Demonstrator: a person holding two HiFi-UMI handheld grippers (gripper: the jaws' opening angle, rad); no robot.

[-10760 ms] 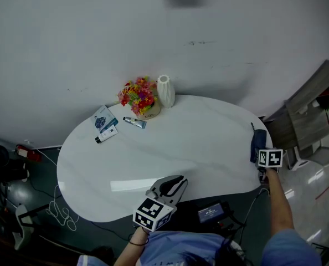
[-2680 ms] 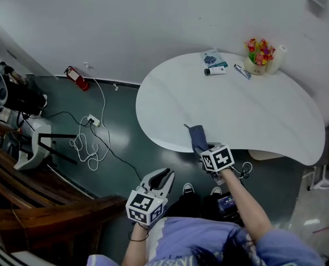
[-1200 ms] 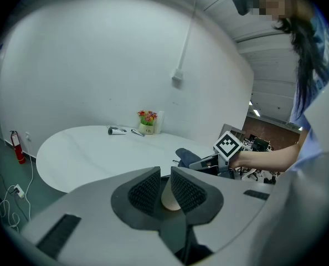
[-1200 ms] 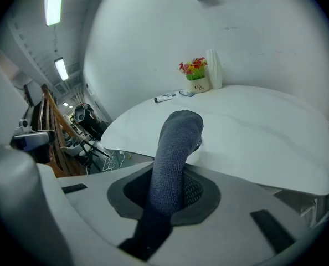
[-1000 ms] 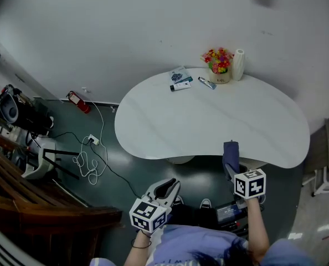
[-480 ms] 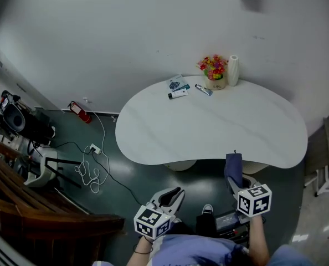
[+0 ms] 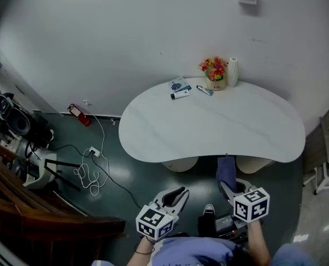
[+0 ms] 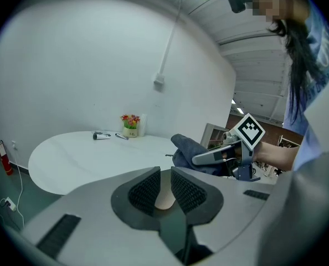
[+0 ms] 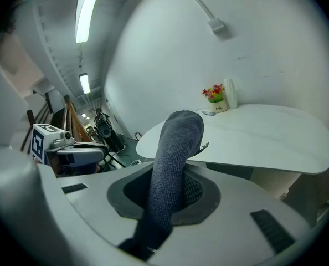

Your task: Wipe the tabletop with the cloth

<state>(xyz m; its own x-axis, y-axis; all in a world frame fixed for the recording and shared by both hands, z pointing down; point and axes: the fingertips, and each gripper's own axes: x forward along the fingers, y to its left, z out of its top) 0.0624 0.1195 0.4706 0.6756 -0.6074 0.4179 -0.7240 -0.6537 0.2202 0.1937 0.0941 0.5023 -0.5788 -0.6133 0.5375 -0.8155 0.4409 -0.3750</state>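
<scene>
The white kidney-shaped table (image 7: 209,126) stands ahead of me, and both grippers hang short of its near edge, over the dark floor. My right gripper (image 7: 226,183) is shut on a dark blue-grey cloth (image 7: 226,170), which sticks up past the jaws. In the right gripper view the cloth (image 9: 178,143) rises between the pads of the right gripper (image 9: 173,176), with the table (image 9: 264,137) beyond. My left gripper (image 7: 180,192) hangs lower left with nothing in it. In its own view the left gripper (image 8: 165,173) shows only a thin slit between its pads; the cloth (image 8: 189,148) appears at the right.
At the table's far edge stand a flower pot (image 7: 214,73) and a white vase (image 7: 232,71), with tubes and a packet (image 7: 180,88) beside them. On the floor at left are a fire extinguisher (image 7: 78,115) and a coiled cable (image 7: 90,165). Wooden rails (image 7: 20,204) fill the lower left.
The right gripper has drawn the cloth off the table's near edge and back toward me, shifting slightly left. The left gripper has stayed low with its jaws unchanged.
</scene>
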